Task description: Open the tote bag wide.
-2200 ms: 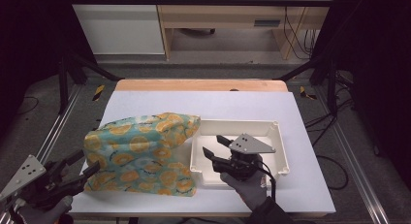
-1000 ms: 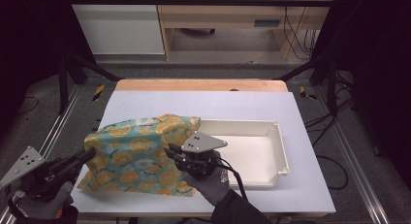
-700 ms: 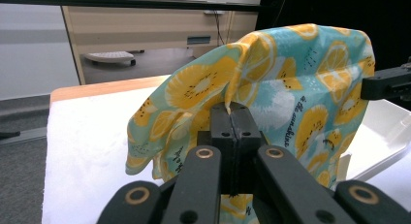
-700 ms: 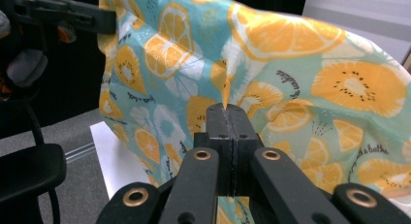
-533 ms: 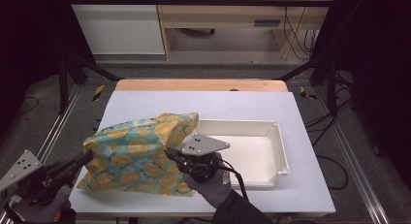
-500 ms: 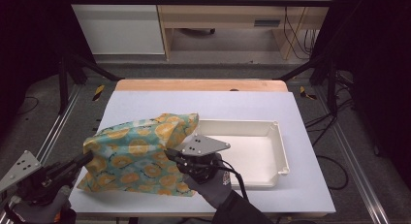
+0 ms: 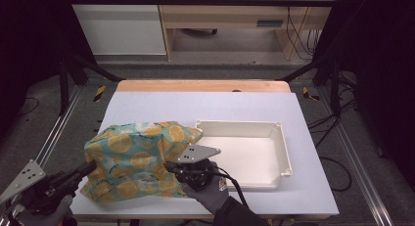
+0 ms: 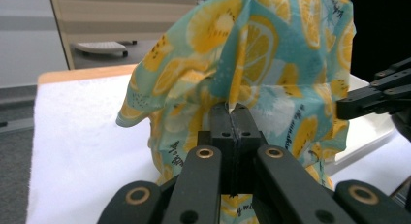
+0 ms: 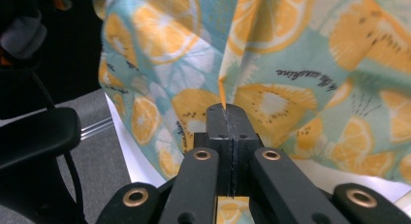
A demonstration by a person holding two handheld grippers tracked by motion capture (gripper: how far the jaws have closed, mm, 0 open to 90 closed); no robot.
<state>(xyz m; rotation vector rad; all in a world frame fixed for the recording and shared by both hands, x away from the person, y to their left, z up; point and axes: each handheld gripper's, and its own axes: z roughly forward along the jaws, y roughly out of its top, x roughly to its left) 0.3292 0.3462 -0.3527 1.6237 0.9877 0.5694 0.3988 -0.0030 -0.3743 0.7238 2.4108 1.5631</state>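
I read little here — only cursive black lettering printed on the lemon-print cloth. In the right gripper view it looks like "with the sunshine", though I am not sure of each word. In the left gripper view the script — smaller, partly folded — stays illegible.

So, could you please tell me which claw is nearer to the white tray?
Right. The right claw pinches the lemon-print cloth just beside the white tray; the left claw grips the cloth's far edge.
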